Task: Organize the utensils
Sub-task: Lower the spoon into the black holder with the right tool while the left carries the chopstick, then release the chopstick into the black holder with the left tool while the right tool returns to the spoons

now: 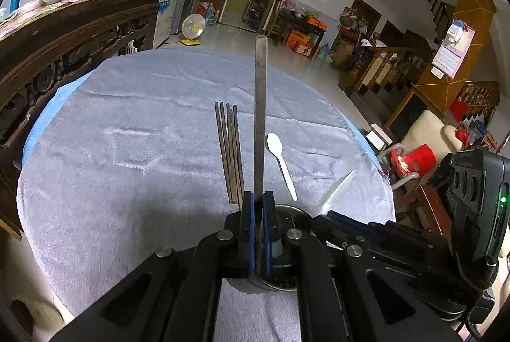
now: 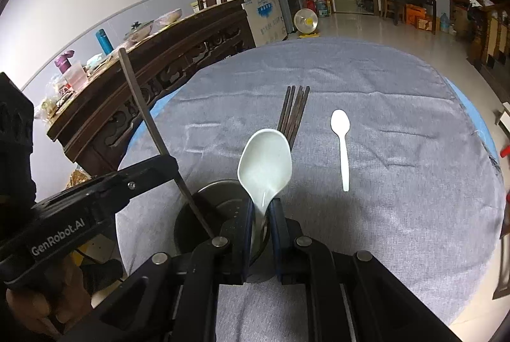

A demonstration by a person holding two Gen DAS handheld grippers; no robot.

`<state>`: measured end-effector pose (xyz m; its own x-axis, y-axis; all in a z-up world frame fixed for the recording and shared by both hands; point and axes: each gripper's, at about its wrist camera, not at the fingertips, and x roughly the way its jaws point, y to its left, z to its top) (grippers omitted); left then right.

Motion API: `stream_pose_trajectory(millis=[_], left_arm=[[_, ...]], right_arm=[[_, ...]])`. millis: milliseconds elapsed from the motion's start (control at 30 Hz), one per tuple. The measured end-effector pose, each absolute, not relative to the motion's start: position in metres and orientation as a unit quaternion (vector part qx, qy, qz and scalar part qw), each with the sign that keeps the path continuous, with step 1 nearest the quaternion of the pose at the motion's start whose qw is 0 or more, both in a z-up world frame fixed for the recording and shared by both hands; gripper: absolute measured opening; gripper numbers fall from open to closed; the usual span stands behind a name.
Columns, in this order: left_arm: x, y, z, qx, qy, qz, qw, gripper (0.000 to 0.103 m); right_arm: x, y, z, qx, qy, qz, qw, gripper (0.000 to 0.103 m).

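Note:
My left gripper (image 1: 258, 198) is shut on a long flat metal utensil handle (image 1: 260, 106) that stands upright, its lower end inside a round metal holder cup (image 1: 288, 211). My right gripper (image 2: 262, 208) is shut on the handle of a white ceramic soup spoon (image 2: 265, 162), bowl up, just over the same cup (image 2: 220, 198). In the right wrist view the left gripper (image 2: 165, 162) holds the metal handle (image 2: 143, 106) slanting into the cup. Dark wooden chopsticks (image 1: 230, 150) and a white plastic spoon (image 1: 280, 160) lie on the grey cloth.
The round table is covered by a grey cloth (image 1: 143, 134) over blue. A carved dark wooden sideboard (image 1: 63, 36) stands at the left. A red stool (image 1: 414, 158) and chairs stand off the table's right edge.

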<state>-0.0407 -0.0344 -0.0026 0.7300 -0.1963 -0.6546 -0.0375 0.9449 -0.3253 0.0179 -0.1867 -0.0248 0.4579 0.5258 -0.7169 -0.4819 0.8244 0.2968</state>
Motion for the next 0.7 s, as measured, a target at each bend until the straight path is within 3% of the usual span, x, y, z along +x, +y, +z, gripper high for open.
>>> stream_pose_trajectory(millis=[167, 267, 367, 433, 700], left_arm=[[-0.042, -0.034, -0.001, -0.162, 0.368, -0.047, 0.914, 0.005], [-0.045, -0.028, 0.002, -0.171, 0.371, -0.046, 0.911, 0.014], [-0.052, -0.019, 0.009, -0.187, 0.366, -0.039, 0.911, 0.046], [-0.060, -0.011, 0.017, -0.195, 0.349, -0.030, 0.916, 0.053], [-0.061, 0.033, 0.016, -0.227, 0.344, 0.027, 0.911, 0.059]], right_arm=[[0.016, -0.185, -0.025, 0.017, 0.432, 0.298, 0.851, 0.014], [0.013, -0.189, -0.024, 0.021, 0.430, 0.296, 0.853, 0.017], [0.010, -0.199, -0.020, 0.031, 0.425, 0.292, 0.856, 0.024], [0.008, -0.208, -0.018, 0.042, 0.424, 0.288, 0.858, 0.028], [0.021, -0.257, -0.031, 0.095, 0.451, 0.246, 0.853, 0.031]])
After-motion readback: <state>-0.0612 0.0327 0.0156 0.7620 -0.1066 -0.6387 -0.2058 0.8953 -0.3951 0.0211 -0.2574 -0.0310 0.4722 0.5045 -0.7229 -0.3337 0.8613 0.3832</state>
